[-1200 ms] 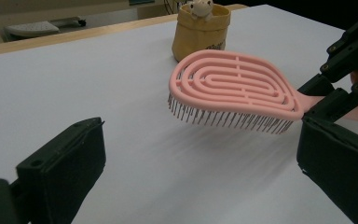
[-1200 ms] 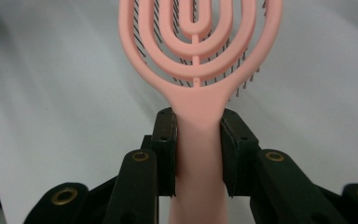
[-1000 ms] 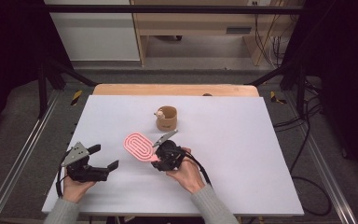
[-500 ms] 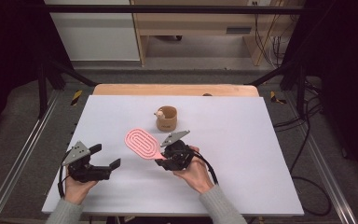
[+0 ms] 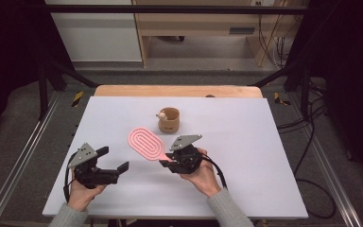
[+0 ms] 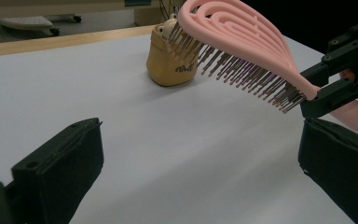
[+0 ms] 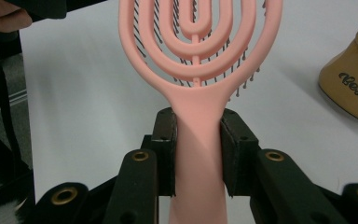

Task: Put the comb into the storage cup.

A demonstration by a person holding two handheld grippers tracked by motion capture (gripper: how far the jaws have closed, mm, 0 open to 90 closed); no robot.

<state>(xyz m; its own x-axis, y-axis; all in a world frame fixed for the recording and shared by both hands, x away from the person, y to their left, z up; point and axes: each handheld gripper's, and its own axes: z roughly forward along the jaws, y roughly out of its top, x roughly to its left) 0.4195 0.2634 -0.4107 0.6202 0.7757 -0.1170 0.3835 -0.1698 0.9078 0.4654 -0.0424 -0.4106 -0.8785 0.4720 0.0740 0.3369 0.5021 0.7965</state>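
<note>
Gripping a pink vented hairbrush [image 5: 146, 144] by its handle, the right gripper [image 5: 172, 160] is being held above the white table [image 5: 264, 156], brush head pointing toward ten o'clock. The left gripper [image 5: 116, 161], jaws spread and empty, is being held at eight o'clock. A tan cup [image 5: 169, 120] is standing at twelve o'clock.

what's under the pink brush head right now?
Only bare white table. The brush is held off the surface by its handle in the right gripper, bristles pointing down and touching nothing. The tan cup sits behind it, part covered by the brush head.
</note>
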